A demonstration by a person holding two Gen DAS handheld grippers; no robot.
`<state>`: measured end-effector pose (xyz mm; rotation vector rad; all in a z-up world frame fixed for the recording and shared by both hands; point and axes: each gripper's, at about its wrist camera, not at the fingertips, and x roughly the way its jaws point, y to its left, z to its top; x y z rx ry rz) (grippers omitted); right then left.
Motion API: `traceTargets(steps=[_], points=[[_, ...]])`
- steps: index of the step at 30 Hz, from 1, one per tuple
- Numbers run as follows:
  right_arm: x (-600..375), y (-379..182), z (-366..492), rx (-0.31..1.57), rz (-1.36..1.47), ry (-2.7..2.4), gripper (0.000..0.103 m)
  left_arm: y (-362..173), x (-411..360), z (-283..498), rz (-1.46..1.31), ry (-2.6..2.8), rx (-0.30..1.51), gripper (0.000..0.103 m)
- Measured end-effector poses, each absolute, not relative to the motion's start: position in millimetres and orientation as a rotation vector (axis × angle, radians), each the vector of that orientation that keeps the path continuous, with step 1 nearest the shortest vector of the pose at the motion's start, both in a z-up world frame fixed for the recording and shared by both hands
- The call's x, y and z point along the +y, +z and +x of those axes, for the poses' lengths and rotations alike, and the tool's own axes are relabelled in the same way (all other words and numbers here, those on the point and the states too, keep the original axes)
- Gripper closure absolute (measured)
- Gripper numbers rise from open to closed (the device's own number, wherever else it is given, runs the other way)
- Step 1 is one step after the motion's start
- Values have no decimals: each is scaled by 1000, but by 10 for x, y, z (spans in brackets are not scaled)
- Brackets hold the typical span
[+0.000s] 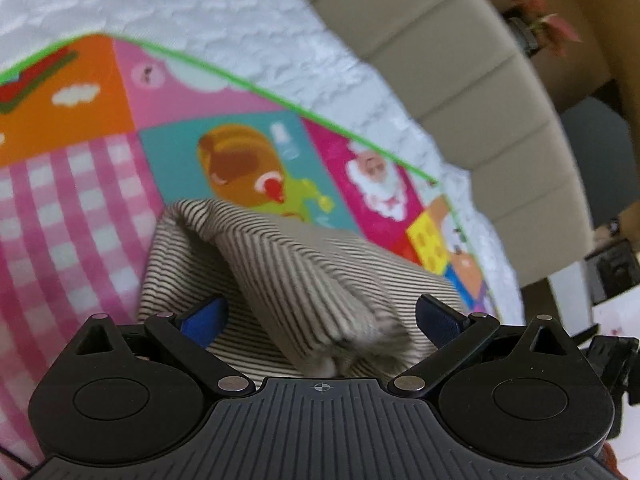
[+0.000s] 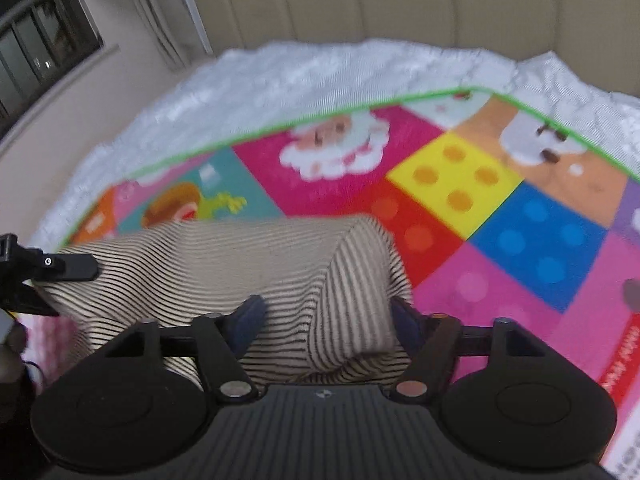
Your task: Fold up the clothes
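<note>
Nearest the left claw (image 1: 320, 320), a bunched ridge of the striped garment (image 1: 280, 272) is lying between its blue pads, which are standing spread with cloth in the gap but not pinched; I am reading this claw as released around the fabric. The right claw (image 2: 326, 320) is sitting the same way, its pads wide apart on either side of a raised fold of the garment, so it too is looking released rather than clenched.

The garment is resting bunched on the colourful play mat (image 2: 500, 248), just ahead of both claws, partly doubled over itself. This is fitting either a fold being gathered or one being let go; the frames are too blurred to settle which.

To fold well here, I judge both claws should be keeping level with each other, edges aligned and the stripes running parallel, so the doubled layers are lying flat without a twisted ridge.

Beyond the mat, white bedding (image 1: 200, 8) is spreading out, and farther still a beige padded headboard (image 2: 400, 0) is standing. No containers are showing.
</note>
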<state>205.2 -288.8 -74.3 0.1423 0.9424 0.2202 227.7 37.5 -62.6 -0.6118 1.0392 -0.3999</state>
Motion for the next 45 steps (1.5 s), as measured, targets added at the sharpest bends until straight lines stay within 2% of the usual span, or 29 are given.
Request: traceTargets(steps=[1,2,4,7,9,12,15,20,22,23,24,25,26,27,28,29,32,33,34,35,38,42,44,45], points=[[-2863,-720,2021,943,134,224,73,-677,354,2309,-606,-383,1056,6],[-2857,-648,1962,940,131,240,75,-728,336,2340,-603,-369,1073,11],[-2845,-504,1844,933,126,270,80,-799,354,2353,-626,-372,1103,48],[-2827,-287,1666,921,118,315,81,-725,422,2279,-621,-390,1089,67],[-2802,-170,1515,940,112,345,81,-559,484,2164,-591,-411,1058,68],[-2755,-201,1380,994,79,350,81,-351,588,1968,-578,-437,1034,68],[-2701,-339,1306,1065,42,334,80,-360,580,1765,-555,-443,1052,67],[-2659,-599,1335,1172,36,267,71,-434,577,1595,-488,-364,1102,64],[-2681,-608,1330,1166,34,253,62,-468,577,1542,-458,-324,1123,55],[-2710,-582,1322,1153,36,248,58,-485,577,1515,-443,-304,1134,55],[-2743,-548,1316,1137,37,240,49,-502,576,1488,-428,-284,1144,53],[-2777,-509,1311,1120,36,230,38,-520,576,1462,-413,-264,1154,46],[-2812,-470,1305,1104,36,220,33,-537,576,1435,-398,-244,1164,44],[-2844,-434,1304,1087,30,213,22,-551,574,1406,-386,-228,1174,42],[-2867,-395,1301,1068,19,208,15,-537,554,1362,-405,-245,1181,32],[-2884,-349,1293,1046,7,208,14,-523,535,1317,-424,-263,1187,27],[-2924,-238,1324,993,6,228,4,-482,476,1184,-481,-315,1207,21],[-2924,-211,1347,975,10,238,0,-469,456,1139,-500,-332,1213,15],[-2921,-187,1372,957,13,248,0,-455,437,1094,-519,-350,1219,9],[-2909,-177,1407,942,15,254,0,-441,417,1050,-538,-368,1225,8],[-2847,-206,1546,907,14,250,0,-412,356,921,-596,-418,1244,8],[-2660,-320,1741,842,-119,240,0,-804,220,968,-680,-349,1324,8],[-2563,-404,1860,804,-226,235,0,-906,225,1007,-699,-300,1319,14],[-2519,-448,1920,786,-276,233,0,-933,242,1029,-707,-277,1308,20]])
